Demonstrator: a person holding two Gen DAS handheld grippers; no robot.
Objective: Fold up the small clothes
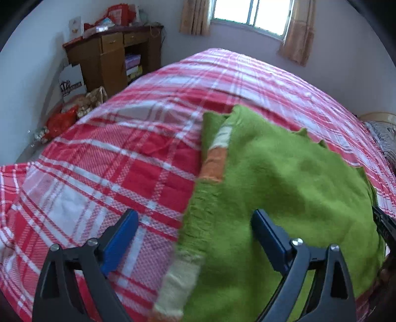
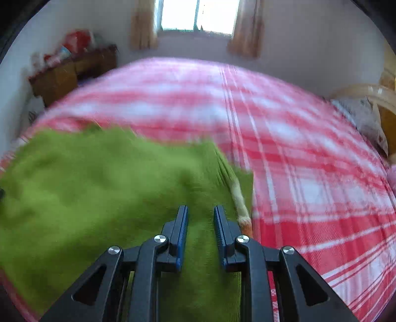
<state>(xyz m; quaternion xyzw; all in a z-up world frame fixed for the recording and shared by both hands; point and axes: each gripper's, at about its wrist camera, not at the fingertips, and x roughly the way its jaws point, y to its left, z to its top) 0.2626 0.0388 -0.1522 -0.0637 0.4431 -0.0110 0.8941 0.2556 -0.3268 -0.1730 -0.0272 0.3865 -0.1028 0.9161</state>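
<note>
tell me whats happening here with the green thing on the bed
A person is folding a small green garment on a bed with a red plaid cover, using a gripper in each hand. The left gripper is wide open above the garment's left edge, holding nothing. The right gripper has its fingers close together with a gap between them, over the garment's right side; no cloth is visibly pinched. The garment lies partly folded, a striped cuff showing.

A red plaid bedspread [image 1: 123, 161] fills the view (cluttered wooden desk [image 1: 111, 54] and curtained window [image 1: 247, 14] beyond).
</note>
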